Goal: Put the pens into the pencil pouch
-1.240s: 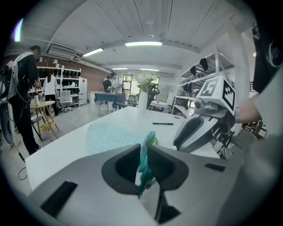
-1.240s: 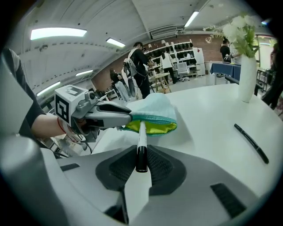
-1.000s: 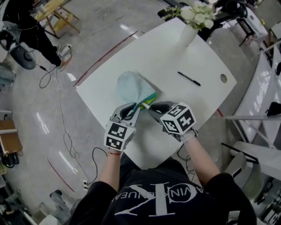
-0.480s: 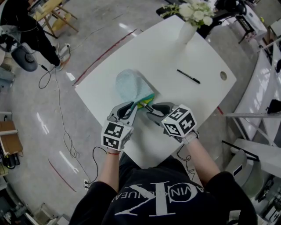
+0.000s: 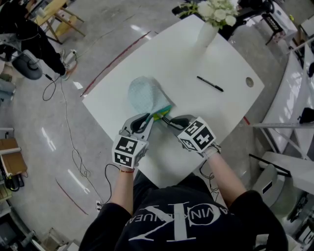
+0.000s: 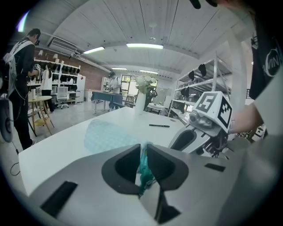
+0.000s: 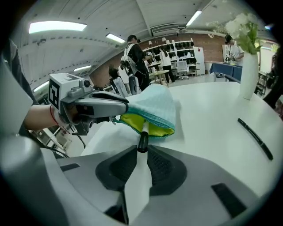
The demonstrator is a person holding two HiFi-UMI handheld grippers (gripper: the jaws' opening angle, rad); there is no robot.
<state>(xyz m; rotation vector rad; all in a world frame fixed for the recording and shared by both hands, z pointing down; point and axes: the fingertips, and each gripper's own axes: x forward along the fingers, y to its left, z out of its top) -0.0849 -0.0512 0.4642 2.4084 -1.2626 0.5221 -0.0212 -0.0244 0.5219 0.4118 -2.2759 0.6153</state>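
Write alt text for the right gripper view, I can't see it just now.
The right claw is closing on the black end of a pen whose tip pokes into the open, yellow-lined teal pouch on a white table. The left claw holds the pouch's edge; a second pen lies at right.

1. I see a white vase with flowers at the table's far edge.
2. A round hole is near its right edge.
3. Cables lie on the floor.

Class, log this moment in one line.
left gripper: holding pouch edge | right gripper: jaws closing on pen, tip in pouch mouth | second pen: on table
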